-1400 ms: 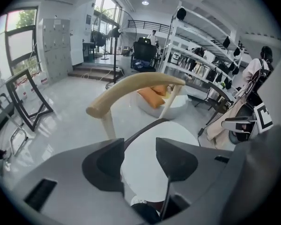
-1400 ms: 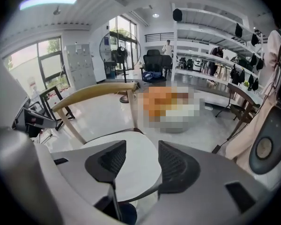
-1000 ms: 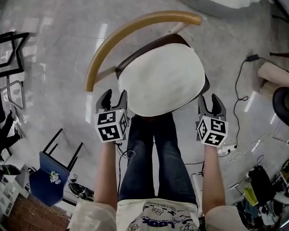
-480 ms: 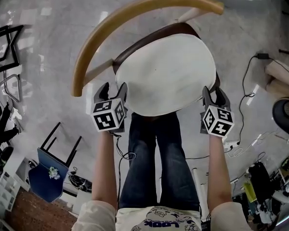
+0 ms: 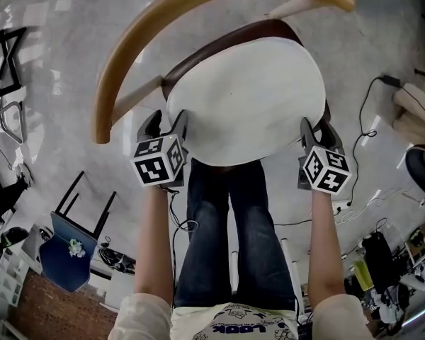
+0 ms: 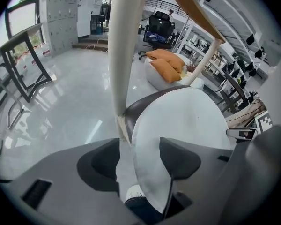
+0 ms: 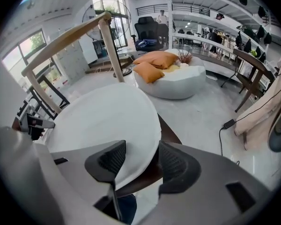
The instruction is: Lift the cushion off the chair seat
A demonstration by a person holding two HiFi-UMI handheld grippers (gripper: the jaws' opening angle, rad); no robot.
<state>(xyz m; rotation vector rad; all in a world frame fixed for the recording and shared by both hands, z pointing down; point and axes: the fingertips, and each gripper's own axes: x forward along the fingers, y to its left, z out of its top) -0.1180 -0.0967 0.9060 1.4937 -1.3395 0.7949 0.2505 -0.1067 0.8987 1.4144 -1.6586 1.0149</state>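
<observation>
On the chair seat (image 5: 219, 45) the round white cushion (image 5: 244, 101) lies flat, a claw at each side.
Left claw (image 5: 164, 122) is released, its jaws just having been opening, with the cushion's edge standing loose between them. Right claw (image 5: 317, 129) is also released: one jaw sits over the cushion's top, the other outside the seat's dark rim.
</observation>
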